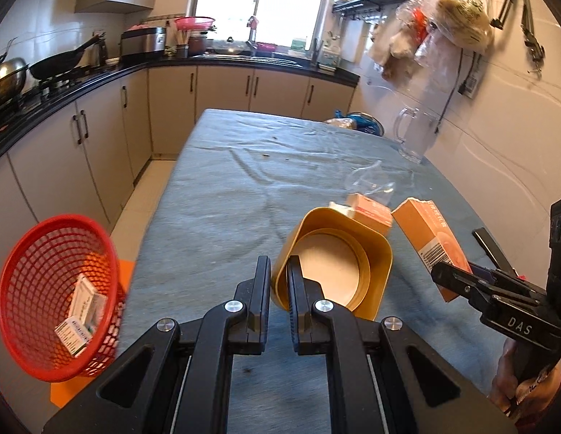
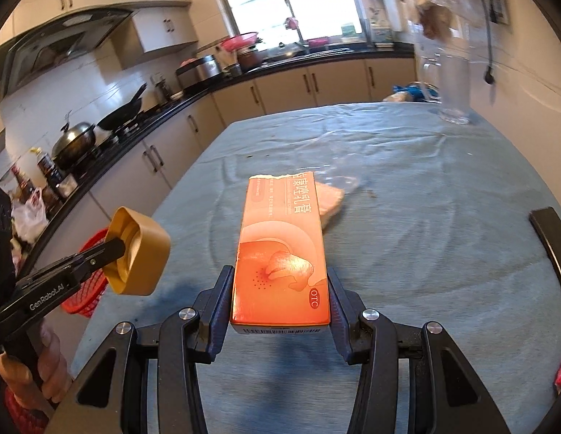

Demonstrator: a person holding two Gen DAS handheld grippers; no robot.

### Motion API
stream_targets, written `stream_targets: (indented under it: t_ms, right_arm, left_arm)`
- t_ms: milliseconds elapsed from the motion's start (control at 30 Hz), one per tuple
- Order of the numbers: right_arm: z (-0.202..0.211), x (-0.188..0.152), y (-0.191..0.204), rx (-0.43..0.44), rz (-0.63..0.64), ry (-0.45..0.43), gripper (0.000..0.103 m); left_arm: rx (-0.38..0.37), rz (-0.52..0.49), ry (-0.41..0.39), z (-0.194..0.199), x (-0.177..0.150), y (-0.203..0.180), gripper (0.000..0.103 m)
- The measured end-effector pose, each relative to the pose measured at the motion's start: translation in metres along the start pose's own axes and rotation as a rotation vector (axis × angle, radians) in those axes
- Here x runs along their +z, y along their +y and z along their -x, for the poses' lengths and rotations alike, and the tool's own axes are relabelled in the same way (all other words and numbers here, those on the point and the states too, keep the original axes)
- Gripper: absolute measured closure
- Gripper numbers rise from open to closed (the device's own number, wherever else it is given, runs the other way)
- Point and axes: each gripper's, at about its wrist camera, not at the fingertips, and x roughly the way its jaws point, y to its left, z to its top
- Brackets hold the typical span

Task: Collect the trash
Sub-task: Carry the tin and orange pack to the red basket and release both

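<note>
My left gripper (image 1: 279, 271) is shut on the rim of a yellow square lid (image 1: 334, 264) and holds it above the table; the lid also shows in the right wrist view (image 2: 141, 253). My right gripper (image 2: 280, 282) is shut on an orange medicine box (image 2: 282, 253), held above the table; the box also shows in the left wrist view (image 1: 434, 242). A second orange box (image 1: 371, 211) lies on the cloth by a clear plastic wrapper (image 1: 371, 181). A red mesh basket (image 1: 30, 325) at the table's left edge holds small white boxes (image 1: 81, 314).
The table has a blue-grey cloth (image 1: 244, 181). A clear glass pitcher (image 1: 416, 133) stands at the far right by the wall. A dark chair back (image 2: 555, 246) is at the right. Kitchen counters (image 1: 81, 83) with pans run along the left and back.
</note>
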Motion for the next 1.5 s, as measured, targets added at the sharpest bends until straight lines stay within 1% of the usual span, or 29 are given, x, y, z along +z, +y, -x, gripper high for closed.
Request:
stream_targets:
  t_ms: [467, 733, 1000, 1100, 1233, 1333, 1500]
  right_arm:
    - [-0.034, 0.003, 0.077, 0.091, 0.131, 0.055, 0.052]
    - [-0.056, 0.006, 0.131, 0.153, 0.211, 0.090, 0.052]
    - [-0.083, 0.008, 0.190, 0.217, 0.294, 0.133, 0.052]
    - [-0.092, 0.010, 0.210, 0.241, 0.318, 0.143, 0.052]
    - [-0.105, 0.010, 0.232, 0.259, 0.339, 0.164, 0.052]
    - [-0.117, 0.009, 0.248, 0.276, 0.347, 0.187, 0.052]
    - [-0.137, 0.008, 0.265, 0.312, 0.339, 0.234, 0.051]
  left_arm:
    - [0.082, 0.102, -0.034, 0.024, -0.007, 0.071, 0.094]
    - [0.136, 0.159, -0.056, 0.040, -0.012, 0.112, 0.094]
    - [0.211, 0.251, -0.071, 0.055, -0.022, 0.169, 0.094]
    - [0.244, 0.303, -0.068, 0.058, -0.030, 0.198, 0.094]
    - [0.274, 0.348, -0.048, 0.055, -0.040, 0.223, 0.094]
    - [0.290, 0.363, -0.029, 0.051, -0.048, 0.236, 0.094]
    - [0.328, 0.367, -0.019, 0.049, -0.056, 0.244, 0.094]
